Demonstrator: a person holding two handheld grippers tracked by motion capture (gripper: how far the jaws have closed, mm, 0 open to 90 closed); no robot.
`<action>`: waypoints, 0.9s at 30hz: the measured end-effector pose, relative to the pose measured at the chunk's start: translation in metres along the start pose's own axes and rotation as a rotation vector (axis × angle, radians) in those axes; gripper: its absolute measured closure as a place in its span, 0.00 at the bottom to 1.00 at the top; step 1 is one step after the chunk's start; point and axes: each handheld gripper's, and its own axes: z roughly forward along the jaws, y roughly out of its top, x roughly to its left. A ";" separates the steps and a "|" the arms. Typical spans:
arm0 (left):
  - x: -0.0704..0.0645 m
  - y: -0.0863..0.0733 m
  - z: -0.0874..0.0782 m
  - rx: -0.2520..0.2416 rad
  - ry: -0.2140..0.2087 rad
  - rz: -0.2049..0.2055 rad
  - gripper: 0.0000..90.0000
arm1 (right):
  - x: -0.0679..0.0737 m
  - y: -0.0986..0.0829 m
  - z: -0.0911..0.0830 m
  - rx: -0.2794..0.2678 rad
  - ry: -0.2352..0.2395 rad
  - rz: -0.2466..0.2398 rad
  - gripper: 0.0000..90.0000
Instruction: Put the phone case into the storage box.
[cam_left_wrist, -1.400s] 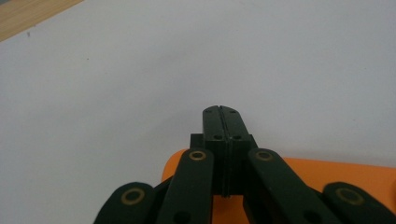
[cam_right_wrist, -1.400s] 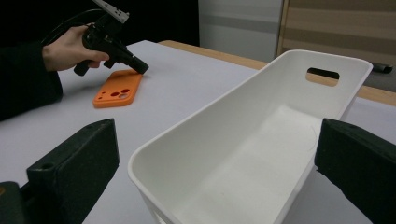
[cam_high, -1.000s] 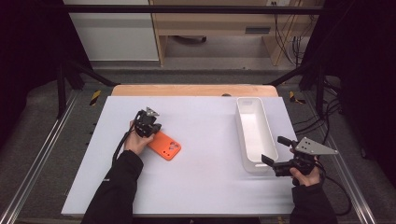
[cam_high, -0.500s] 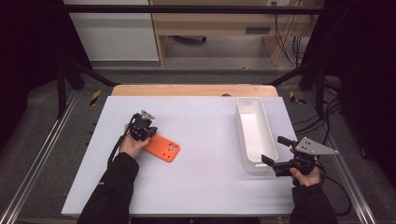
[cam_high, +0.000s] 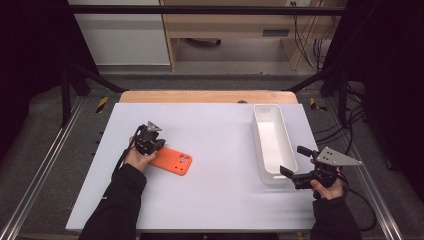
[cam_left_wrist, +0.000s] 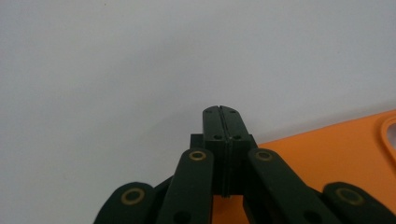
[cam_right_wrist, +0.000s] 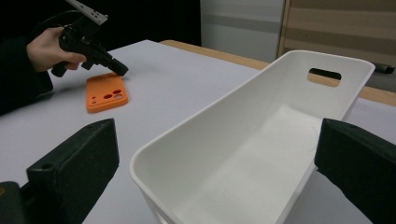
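The orange phone case (cam_high: 171, 160) lies flat on the matte white table (cam_high: 215, 200), left of the centre in the high view; it looks like smooth rubbery plastic, rectangular with rounded corners and small cutouts at one end. The left gripper (cam_left_wrist: 223, 113) has its black jaws pressed together just beside the case's edge. At lower right, the right gripper (cam_high: 291, 173) has its jaws spread wide around the near end of the glossy white plastic bin (cam_right_wrist: 261, 140).

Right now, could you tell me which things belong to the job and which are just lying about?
In the job:
- orange phone case, beside the shut left claw
- white bin, its near end between the open right claw jaws

Lying about:
- cables on the floor
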 end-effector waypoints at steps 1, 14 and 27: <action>0.000 0.000 -0.001 0.001 0.000 0.001 1.00 | 0.000 0.000 0.000 0.001 0.000 -0.001 0.00; -0.003 -0.009 -0.009 0.008 0.006 -0.014 1.00 | 0.000 0.000 0.001 0.004 0.002 0.000 0.00; -0.008 -0.016 -0.016 0.011 0.014 -0.039 1.00 | 0.000 0.000 0.001 0.006 0.004 -0.003 0.00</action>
